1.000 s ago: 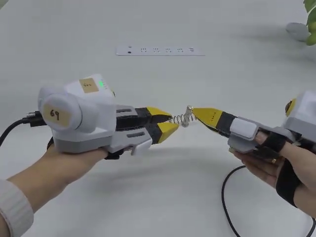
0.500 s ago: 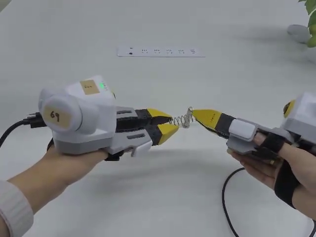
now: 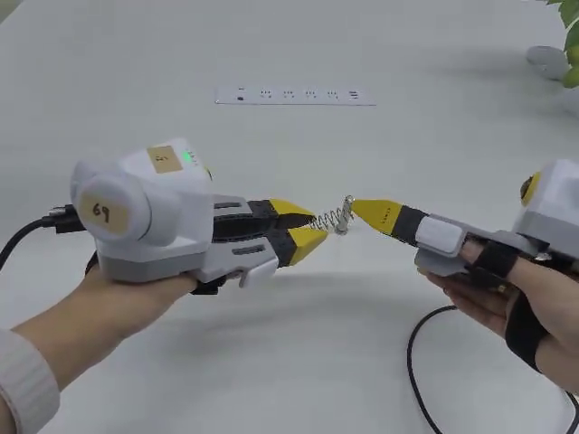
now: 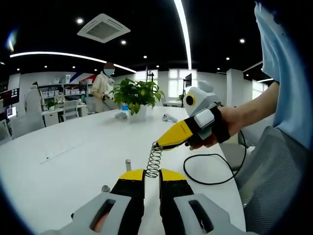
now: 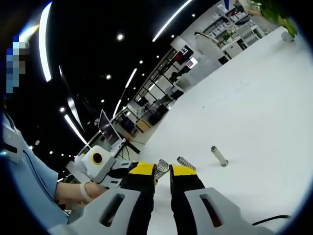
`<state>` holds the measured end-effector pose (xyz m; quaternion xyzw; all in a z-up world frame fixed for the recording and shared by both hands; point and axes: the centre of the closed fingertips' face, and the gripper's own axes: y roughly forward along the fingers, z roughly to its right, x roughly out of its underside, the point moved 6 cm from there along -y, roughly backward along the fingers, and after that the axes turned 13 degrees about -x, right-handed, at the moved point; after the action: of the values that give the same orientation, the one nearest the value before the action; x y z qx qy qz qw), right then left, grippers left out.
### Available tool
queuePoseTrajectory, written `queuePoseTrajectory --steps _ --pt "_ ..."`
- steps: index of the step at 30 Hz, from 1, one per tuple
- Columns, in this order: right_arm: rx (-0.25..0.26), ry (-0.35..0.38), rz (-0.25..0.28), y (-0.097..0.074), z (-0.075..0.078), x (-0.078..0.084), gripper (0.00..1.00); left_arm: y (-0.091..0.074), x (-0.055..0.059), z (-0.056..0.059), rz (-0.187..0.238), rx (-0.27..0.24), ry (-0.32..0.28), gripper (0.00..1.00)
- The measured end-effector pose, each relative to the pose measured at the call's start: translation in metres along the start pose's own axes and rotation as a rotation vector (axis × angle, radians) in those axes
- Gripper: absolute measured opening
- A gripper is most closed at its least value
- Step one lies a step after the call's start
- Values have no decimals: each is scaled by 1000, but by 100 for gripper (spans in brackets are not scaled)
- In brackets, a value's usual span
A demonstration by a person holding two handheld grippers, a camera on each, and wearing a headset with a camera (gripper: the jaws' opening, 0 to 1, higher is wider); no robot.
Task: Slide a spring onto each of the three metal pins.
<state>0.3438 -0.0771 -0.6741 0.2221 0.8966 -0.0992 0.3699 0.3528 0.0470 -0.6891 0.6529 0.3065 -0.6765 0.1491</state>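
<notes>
Over the white office table, left gripper clamps a spring, right gripper a pin

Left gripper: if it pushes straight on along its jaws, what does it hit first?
Probably the right gripper: its tip sits just past the spring that the left gripper holds, roughly in line with the left jaws.

Spring up in mid-air, a silvery coil stretched slantwise: low end in the left gripper's jaws, high end at 2 o'clock in the right gripper's. One short pin stands upright on the table.
</notes>
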Motion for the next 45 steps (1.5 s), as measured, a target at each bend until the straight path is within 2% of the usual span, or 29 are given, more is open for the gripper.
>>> queuePoseTrajectory --steps 1,3,5,7,8,16,22,26,37,45 --pt "5 -48 -22 1 -1 -2 9 0 0 0 -3 -1 2 3" --pt "3 -84 -35 4 -9 -6 8 0 2 0 -11 -1 13 3" --pt "19 -153 -87 7 -11 -8 8 0 2 1 -11 3 11 3" --pt "23 -177 -119 10 -14 -9 8 0 2 1 -12 0 18 2" --pt "24 -217 -141 12 -16 -9 8 0 2 -1 -15 -6 11 2" --pt "52 -377 -232 20 -24 -14 8 -2 0 -5 -12 -13 19 2" --pt "65 -546 -357 27 -33 -14 8 -2 1 -3 -21 -7 23 2" --pt "64 -612 -406 32 -37 -13 8 -3 1 -1 -24 -7 28 2" --pt "60 -734 -505 37 -40 -10 8 -4 2 2 -30 6 34 2" --pt "57 -758 -526 38 -40 -12 8 -6 2 5 -25 7 36 2"
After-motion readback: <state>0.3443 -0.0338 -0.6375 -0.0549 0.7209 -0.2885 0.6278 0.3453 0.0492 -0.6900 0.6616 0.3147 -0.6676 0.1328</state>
